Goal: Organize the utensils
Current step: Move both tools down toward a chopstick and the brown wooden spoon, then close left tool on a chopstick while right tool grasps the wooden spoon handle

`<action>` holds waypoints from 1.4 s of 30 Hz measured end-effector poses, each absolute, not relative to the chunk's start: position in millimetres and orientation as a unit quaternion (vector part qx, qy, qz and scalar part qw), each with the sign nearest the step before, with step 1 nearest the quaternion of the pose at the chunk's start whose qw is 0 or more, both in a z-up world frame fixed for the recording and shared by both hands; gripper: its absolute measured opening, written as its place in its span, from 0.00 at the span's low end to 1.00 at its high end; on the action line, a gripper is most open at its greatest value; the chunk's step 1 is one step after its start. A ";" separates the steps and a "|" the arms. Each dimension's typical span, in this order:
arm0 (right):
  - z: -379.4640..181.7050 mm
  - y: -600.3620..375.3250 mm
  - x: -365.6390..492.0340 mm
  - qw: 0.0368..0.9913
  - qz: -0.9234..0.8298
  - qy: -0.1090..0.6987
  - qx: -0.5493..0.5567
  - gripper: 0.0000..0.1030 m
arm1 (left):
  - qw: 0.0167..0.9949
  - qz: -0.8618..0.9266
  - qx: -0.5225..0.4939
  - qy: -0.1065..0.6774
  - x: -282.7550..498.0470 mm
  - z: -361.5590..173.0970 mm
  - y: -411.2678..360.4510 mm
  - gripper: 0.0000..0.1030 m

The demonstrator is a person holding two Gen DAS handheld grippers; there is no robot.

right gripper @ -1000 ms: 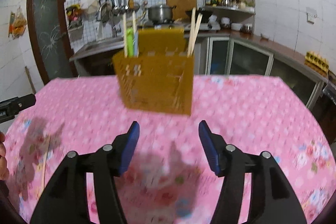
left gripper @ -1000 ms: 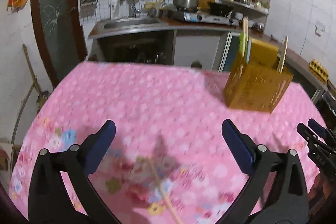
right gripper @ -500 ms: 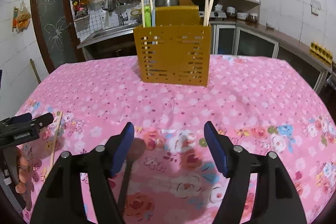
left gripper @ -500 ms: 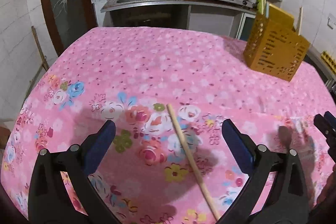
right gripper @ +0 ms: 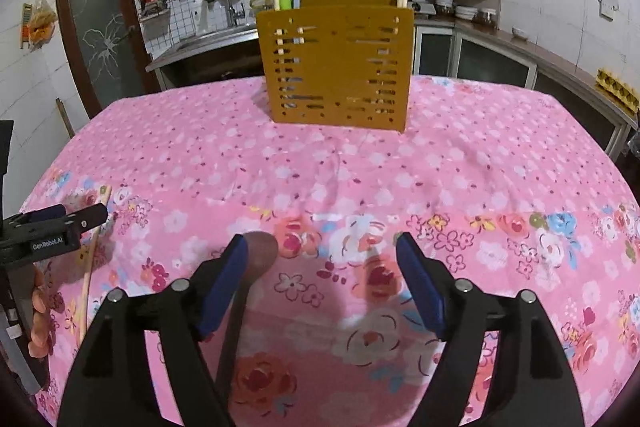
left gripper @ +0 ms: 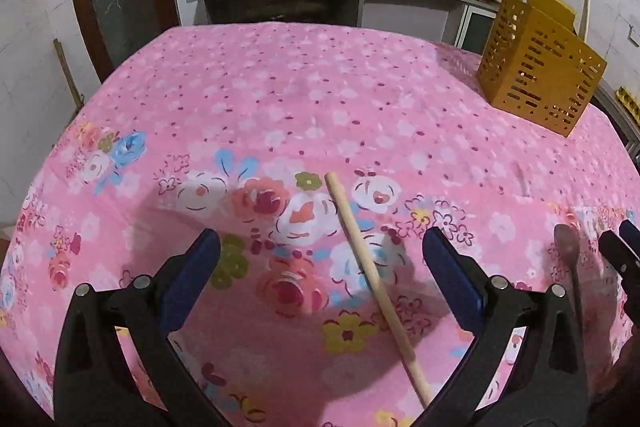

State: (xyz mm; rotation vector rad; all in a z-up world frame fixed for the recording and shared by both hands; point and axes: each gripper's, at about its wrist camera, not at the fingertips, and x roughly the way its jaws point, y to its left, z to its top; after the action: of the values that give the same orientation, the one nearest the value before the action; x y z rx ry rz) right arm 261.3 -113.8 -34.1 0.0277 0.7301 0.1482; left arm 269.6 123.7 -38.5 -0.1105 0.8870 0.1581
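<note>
At the bench's (right gripper: 480, 155) far side, the caddy (right gripper: 336, 67) already holds several sticks. Left to stow: a stick (left gripper: 372, 275) between the wide left gripper (left gripper: 320, 267), and a dark spoon (right gripper: 256, 255) beside the right gripper (right gripper: 320, 259), whose jaws have just been opening, gripping nothing.

Right hand-held gripper (right gripper: 320, 279) jaws wide just after opening, dark spoon (right gripper: 256, 259) beside left pad, utensil holder (right gripper: 335, 67) beyond
</note>
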 end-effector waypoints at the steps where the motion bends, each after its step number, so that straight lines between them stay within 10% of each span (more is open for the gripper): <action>1: -35.2 -112.8 261.2 0.930 0.076 0.360 0.013 0.73 | 0.897 0.077 -0.056 0.431 270.0 -39.5 124.9 0.94; 24: -55.7 -84.4 265.8 0.901 0.081 0.426 -0.033 0.60 | 0.890 0.055 -0.054 0.449 289.9 -40.9 122.0 0.13; 42: -55.3 -86.7 276.0 0.895 0.066 0.441 -0.019 0.28 | 0.886 0.018 -0.021 0.463 293.9 -40.1 105.7 0.07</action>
State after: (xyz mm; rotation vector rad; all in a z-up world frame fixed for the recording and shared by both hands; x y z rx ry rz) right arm 276.0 -86.7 -55.3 -0.0401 0.9141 0.1362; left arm 293.9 105.7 -40.1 -0.0447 0.9625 0.0366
